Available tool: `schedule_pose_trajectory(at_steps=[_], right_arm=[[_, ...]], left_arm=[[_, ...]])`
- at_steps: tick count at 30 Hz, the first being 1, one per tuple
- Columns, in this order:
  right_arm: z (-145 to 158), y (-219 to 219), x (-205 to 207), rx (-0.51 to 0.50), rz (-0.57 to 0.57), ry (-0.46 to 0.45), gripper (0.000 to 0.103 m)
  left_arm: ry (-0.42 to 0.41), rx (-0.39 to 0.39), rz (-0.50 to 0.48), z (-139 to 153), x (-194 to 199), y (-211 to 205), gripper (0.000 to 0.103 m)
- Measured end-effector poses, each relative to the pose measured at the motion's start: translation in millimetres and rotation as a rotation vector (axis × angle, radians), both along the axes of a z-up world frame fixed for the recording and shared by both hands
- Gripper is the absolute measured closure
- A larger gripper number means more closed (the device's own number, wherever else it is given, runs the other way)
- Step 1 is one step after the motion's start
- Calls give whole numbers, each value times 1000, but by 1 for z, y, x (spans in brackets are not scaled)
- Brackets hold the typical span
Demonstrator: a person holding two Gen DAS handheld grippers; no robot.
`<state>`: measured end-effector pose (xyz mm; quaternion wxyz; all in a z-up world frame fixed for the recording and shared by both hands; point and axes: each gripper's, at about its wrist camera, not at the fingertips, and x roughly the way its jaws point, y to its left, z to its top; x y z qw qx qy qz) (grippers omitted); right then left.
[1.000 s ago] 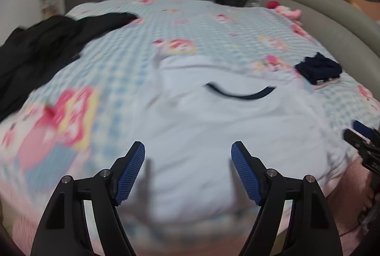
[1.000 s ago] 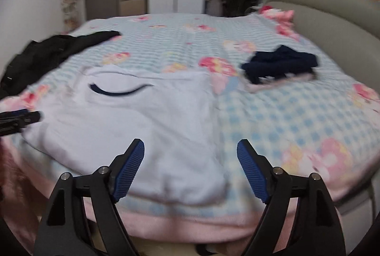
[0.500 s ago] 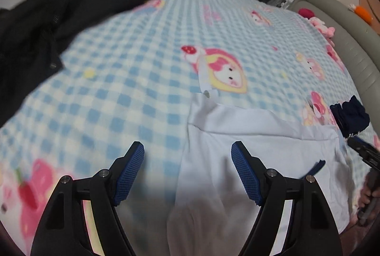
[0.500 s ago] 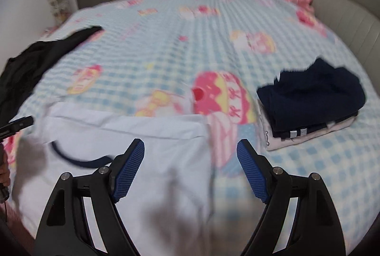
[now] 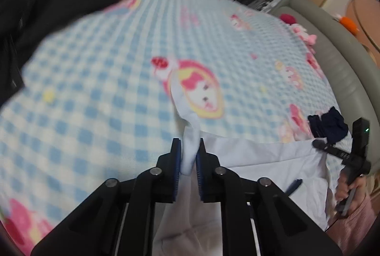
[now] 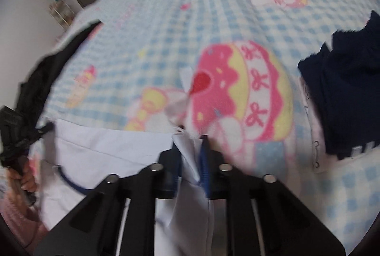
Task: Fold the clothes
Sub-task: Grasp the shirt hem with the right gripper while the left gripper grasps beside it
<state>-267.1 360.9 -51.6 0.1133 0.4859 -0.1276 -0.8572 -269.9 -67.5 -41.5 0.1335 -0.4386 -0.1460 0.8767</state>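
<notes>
A white shirt (image 5: pixel 261 161) with a navy collar trim (image 5: pixel 293 184) lies flat on the blue checked blanket (image 5: pixel 95 90). My left gripper (image 5: pixel 190 144) is at the shirt's far left corner. Its jaws are closing, and the blue pads pinch a bunched fold of the white cloth. In the right wrist view my right gripper (image 6: pixel 192 144) is shut on the far right corner of the shirt (image 6: pixel 106 154), with cloth sticking up between the pads. Each view shows the other gripper and the hand holding it at the shirt's opposite edge.
A folded navy garment (image 6: pixel 344 94) on a white one lies just right of the shirt. Black clothing (image 5: pixel 35 14) is heaped at the bed's far left. A grey padded bed frame (image 5: pixel 344 66) runs along the right side. Wardrobes and shelves stand beyond the bed.
Both grippers moved forward over the shirt to its far corners. Both were wide open and have now closed on the white cloth.
</notes>
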Motion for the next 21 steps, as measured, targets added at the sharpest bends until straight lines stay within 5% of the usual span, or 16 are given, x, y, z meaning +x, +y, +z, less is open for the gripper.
schedule_pose_trajectory(at_steps=[9, 12, 17, 19, 21], right_arm=[[56, -30, 100, -26, 166, 172, 96], [51, -41, 135, -6, 199, 171, 96], [16, -45, 181, 23, 194, 100, 96], [0, -44, 189, 7, 183, 56, 96], [-4, -43, 190, 1, 169, 46, 96]], left_arm=[[143, -83, -3, 51, 98, -7, 98], [142, -47, 95, 49, 139, -24, 99], [52, -6, 100, 17, 155, -37, 97], [22, -8, 57, 9, 134, -33, 81], [48, -47, 47, 5, 114, -24, 37]])
